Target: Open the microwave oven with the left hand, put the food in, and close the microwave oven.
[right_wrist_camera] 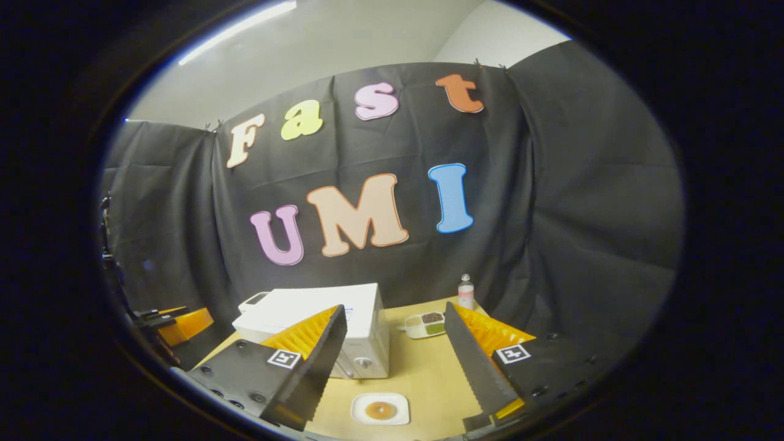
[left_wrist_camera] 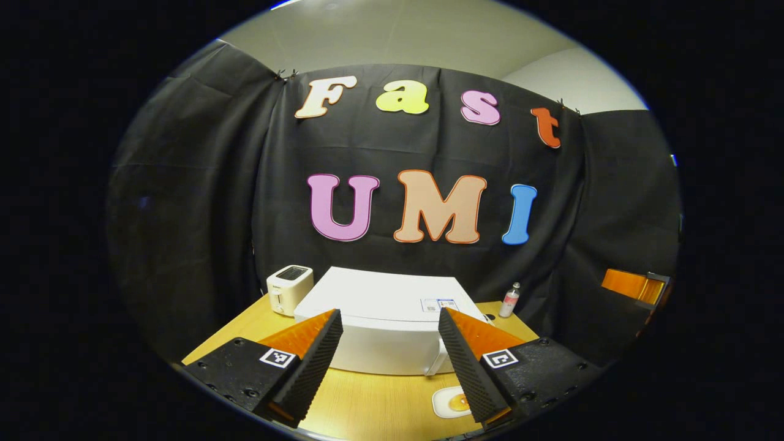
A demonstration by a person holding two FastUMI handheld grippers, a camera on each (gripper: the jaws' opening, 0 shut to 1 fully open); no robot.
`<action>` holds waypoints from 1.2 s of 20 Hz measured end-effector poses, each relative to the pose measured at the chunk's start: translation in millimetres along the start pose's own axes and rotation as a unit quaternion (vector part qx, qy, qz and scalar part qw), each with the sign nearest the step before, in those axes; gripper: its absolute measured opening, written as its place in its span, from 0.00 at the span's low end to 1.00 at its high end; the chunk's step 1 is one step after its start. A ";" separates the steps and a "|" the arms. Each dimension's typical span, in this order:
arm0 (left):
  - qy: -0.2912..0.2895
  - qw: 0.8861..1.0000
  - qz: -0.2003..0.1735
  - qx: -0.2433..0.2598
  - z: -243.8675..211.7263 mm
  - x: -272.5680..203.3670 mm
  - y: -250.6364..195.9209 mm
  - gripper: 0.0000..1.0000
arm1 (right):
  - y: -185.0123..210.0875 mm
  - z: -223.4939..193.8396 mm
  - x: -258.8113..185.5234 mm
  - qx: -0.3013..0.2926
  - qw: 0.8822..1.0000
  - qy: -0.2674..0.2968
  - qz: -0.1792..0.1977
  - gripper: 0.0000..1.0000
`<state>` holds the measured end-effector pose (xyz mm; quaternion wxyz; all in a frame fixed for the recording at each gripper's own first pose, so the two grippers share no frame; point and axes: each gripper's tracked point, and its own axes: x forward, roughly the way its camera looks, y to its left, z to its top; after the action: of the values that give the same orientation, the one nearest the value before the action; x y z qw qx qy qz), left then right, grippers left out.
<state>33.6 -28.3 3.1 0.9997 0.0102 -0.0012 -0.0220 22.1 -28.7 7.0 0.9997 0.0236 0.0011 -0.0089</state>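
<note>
Up front on the wooden table (right_wrist_camera: 422, 367), a white microwave oven (left_wrist_camera: 386, 318) sits with its door closed, its pale handle at the right front corner in the left gripper view. Just before it, a small white square plate (right_wrist_camera: 380, 408) lies flat on the tabletop and carries the food (right_wrist_camera: 380, 410), a round orange-brown piece at its centre; in the left gripper view the same plate peeks out beside the right finger, partly hidden by it. Behind the microwave's right side, near the cloth wall, a white divided dish (right_wrist_camera: 425, 324) holds what look like separate portions, one dark, one green and one pale, though they are too small to tell what they are. A small clear bottle (right_wrist_camera: 466, 291) with a white cap stands upright near the dish; what it contains cannot be told. To the microwave's left, a white toaster (left_wrist_camera: 288, 289) stands close beside it, upright. The left gripper (left_wrist_camera: 389, 349) hangs above the table with its fingers spread wide and nothing between them, framing the microwave's front. The right gripper (right_wrist_camera: 395, 361) is likewise wide apart and holds nothing, with the plate lying below the gap between its fingers and not touched by either.
</note>
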 end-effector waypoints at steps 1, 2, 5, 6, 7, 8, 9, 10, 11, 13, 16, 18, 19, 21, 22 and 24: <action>0.003 1.000 -0.005 0.001 -2.4 0.8 -3.5 0.95 | 0.0 0.3 -0.2 0.000 1.000 0.000 -0.001 0.91; 0.007 1.000 -0.011 0.002 -7.0 2.0 -6.5 0.95 | -0.9 -1.4 -1.0 -0.001 1.000 0.000 -0.003 0.92; 0.024 0.999 -0.027 0.004 -22.5 7.1 -15.1 0.95 | -4.9 -3.7 -5.4 -0.004 1.000 0.002 -0.011 0.92; 0.030 0.999 -0.032 0.004 -29.2 10.4 -18.0 0.95 | -6.7 -5.8 -7.5 -0.004 1.000 0.004 -0.015 0.91; 0.040 0.999 -0.036 0.003 -36.8 14.0 -20.6 0.95 | -8.4 -7.7 -10.1 -0.004 1.000 0.007 -0.018 0.91; 0.052 0.998 -0.041 0.001 -47.5 17.8 -23.0 0.95 | -9.8 -11.2 -12.8 -0.003 1.000 0.010 -0.021 0.91; 0.062 0.997 -0.045 0.000 -55.5 21.3 -25.0 0.95 | -11.7 -13.8 -15.7 -0.002 1.000 0.013 -0.026 0.91; 0.071 0.996 -0.050 -0.001 -63.2 26.2 -28.0 0.95 | -13.7 -16.5 -18.8 -0.001 0.999 0.016 -0.030 0.91; 0.082 0.995 -0.054 0.000 -71.4 30.7 -30.5 0.95 | -16.1 -18.1 -22.0 0.001 0.999 0.018 -0.036 0.91; 0.104 0.993 -0.063 0.005 -91.6 41.2 -34.6 0.96 | -17.5 -23.1 -27.4 0.005 0.999 0.023 -0.042 0.91; 0.142 0.987 -0.074 0.014 -123.0 55.3 -41.2 0.96 | -24.1 -31.9 -31.8 0.008 0.998 0.030 -0.058 0.92; 0.164 0.983 -0.082 0.018 -140.9 65.7 -47.3 0.96 | -26.5 -34.2 -33.0 0.017 0.997 0.031 -0.068 0.99; 0.175 0.980 -0.088 0.023 -151.3 70.6 -50.7 0.96 | -26.7 -36.1 -33.1 0.023 0.997 0.032 -0.071 0.92; 0.192 0.976 -0.099 0.033 -169.9 81.4 -56.7 0.96 | -28.2 -39.5 -31.0 0.034 0.996 0.035 -0.077 0.92; 0.200 0.974 -0.104 0.035 -178.4 86.4 -60.1 0.96 | -29.7 -41.7 -29.7 0.037 0.995 0.037 -0.081 0.91; 0.221 0.968 -0.111 0.036 -197.6 96.3 -65.2 0.96 | -34.1 -44.8 -28.9 0.042 0.994 0.039 -0.090 0.91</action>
<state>127.5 -93.6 -195.6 0.9653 0.0509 0.2205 -0.1303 -7.5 -60.1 -39.3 0.9921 0.0652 0.0420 -0.0984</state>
